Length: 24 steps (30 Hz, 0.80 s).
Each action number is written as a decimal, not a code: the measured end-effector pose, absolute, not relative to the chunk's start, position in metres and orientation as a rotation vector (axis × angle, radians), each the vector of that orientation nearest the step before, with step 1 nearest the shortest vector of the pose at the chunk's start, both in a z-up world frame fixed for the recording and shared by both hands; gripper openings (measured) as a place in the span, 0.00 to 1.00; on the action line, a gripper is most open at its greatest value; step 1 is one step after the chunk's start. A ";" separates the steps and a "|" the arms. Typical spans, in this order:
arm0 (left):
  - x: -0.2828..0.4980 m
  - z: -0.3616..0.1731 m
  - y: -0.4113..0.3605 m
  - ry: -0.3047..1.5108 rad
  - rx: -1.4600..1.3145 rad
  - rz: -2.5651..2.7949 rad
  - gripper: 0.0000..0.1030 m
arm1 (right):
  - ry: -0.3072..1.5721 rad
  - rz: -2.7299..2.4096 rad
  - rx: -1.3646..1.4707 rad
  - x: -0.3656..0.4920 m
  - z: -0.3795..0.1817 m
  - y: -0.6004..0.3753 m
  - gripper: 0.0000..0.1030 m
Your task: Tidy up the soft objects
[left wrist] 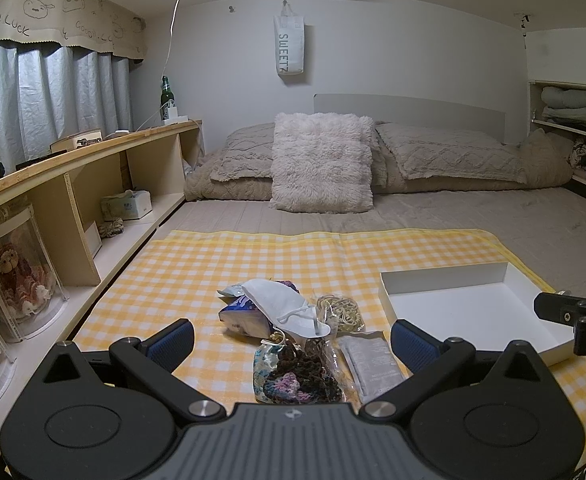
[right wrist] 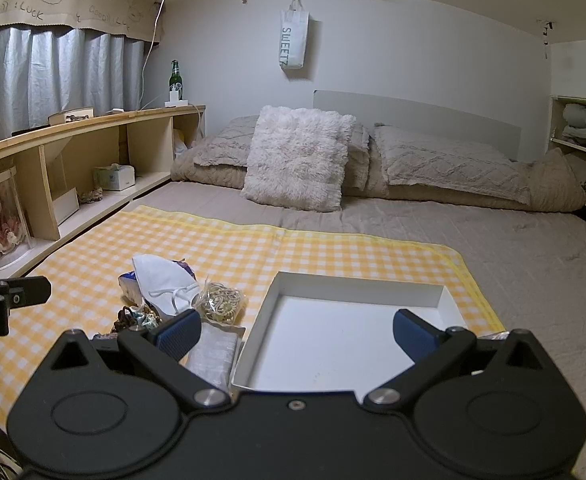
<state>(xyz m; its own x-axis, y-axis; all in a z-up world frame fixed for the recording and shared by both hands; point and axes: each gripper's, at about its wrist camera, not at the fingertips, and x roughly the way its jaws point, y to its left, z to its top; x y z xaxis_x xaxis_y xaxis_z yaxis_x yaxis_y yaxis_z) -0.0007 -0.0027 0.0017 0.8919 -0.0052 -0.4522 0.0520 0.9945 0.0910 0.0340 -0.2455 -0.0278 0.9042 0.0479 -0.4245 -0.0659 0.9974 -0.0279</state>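
Note:
A pile of soft items lies on a yellow checked cloth (left wrist: 213, 256) on the bed: a white face mask (left wrist: 281, 304), a blue tissue pack (left wrist: 239, 314), a bag of hair ties (left wrist: 339, 308), a dark knitted piece in a floral pouch (left wrist: 293, 376), and a grey packet (left wrist: 371, 364). An empty white tray (left wrist: 473, 308) sits to the right. My left gripper (left wrist: 291, 342) is open just above the pile. My right gripper (right wrist: 297, 338) is open over the tray (right wrist: 333, 344), empty. The mask (right wrist: 161, 280), hair ties (right wrist: 221, 300) and grey packet (right wrist: 213, 356) also show there.
A wooden shelf unit (left wrist: 73, 184) with tissue box and display boxes runs along the left. Pillows (left wrist: 321, 164) and a rolled duvet lie at the bed's head. Shelves with folded bedding (left wrist: 573, 108) stand at the right. Bare grey sheet (right wrist: 533, 264) lies beyond the cloth.

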 end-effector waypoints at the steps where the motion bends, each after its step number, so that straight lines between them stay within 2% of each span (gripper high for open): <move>1: -0.001 0.002 -0.003 0.469 0.102 -0.030 1.00 | 0.438 0.059 -0.043 0.034 -0.028 -0.245 1.00; 24: 0.000 -0.001 -0.006 0.473 0.100 -0.031 1.00 | 0.440 0.058 -0.043 0.034 -0.027 -0.245 1.00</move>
<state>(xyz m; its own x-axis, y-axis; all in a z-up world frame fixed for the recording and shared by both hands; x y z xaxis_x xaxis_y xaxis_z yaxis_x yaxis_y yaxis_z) -0.0002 -0.0063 -0.0007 0.8899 -0.0071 -0.4560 0.0534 0.9946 0.0888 0.0342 -0.2453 -0.0267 0.9033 0.0463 -0.4264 -0.0651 0.9974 -0.0296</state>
